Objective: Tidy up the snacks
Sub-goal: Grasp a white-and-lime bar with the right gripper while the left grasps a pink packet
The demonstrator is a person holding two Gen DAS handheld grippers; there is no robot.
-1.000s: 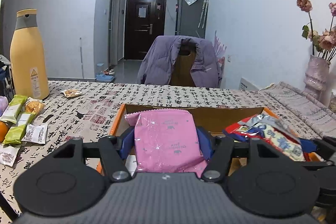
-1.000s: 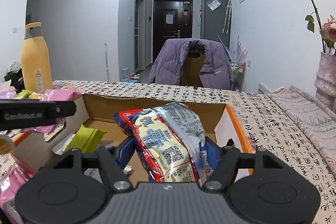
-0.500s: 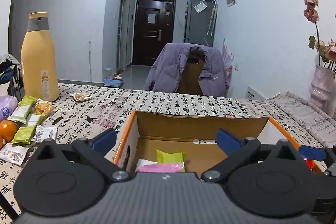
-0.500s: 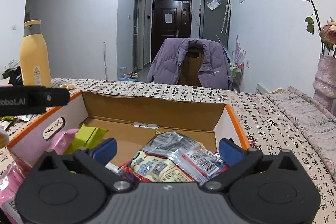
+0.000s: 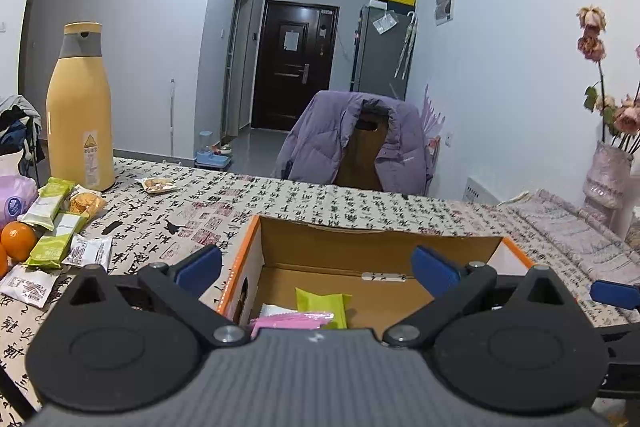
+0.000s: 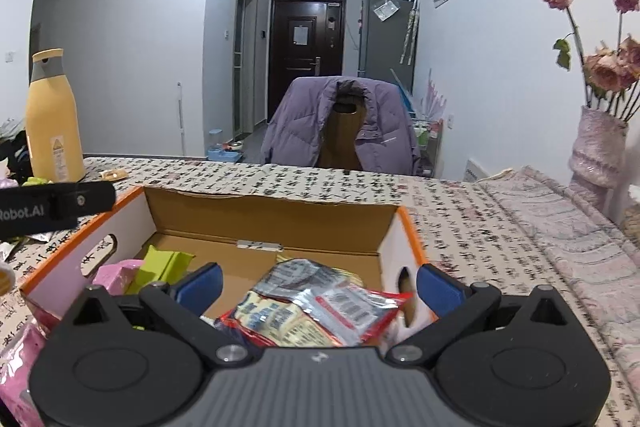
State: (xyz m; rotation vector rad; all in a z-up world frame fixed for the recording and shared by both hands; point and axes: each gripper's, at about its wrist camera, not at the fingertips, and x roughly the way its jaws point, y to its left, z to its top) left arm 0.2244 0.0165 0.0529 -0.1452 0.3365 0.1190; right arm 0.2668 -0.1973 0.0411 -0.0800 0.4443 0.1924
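An orange-rimmed cardboard box (image 5: 240,263) (image 6: 408,223) sits on the patterned tablecloth. Inside lie a pink packet (image 5: 292,321) (image 6: 116,277), a green packet (image 5: 322,305) (image 6: 160,265) and a red and silver snack bag (image 6: 312,311). My left gripper (image 5: 316,267) hangs open over the box's near left side, nothing between its blue pads. My right gripper (image 6: 318,281) is open too, above the red and silver bag, not touching it. Loose snacks (image 5: 60,227) in green and white wrappers lie left of the box.
A tall yellow bottle (image 5: 80,107) stands at the table's far left, with oranges (image 5: 18,241) and a purple tissue pack (image 5: 14,197) nearby. A small snack (image 5: 156,184) lies by the bottle. A vase of dried roses (image 6: 598,151) stands at the right. A chair with a purple jacket (image 5: 356,143) is behind the table.
Both grippers opened. The pink packet dropped from the left one and the red and silver bag from the right one into the box. The right gripper rose slightly.
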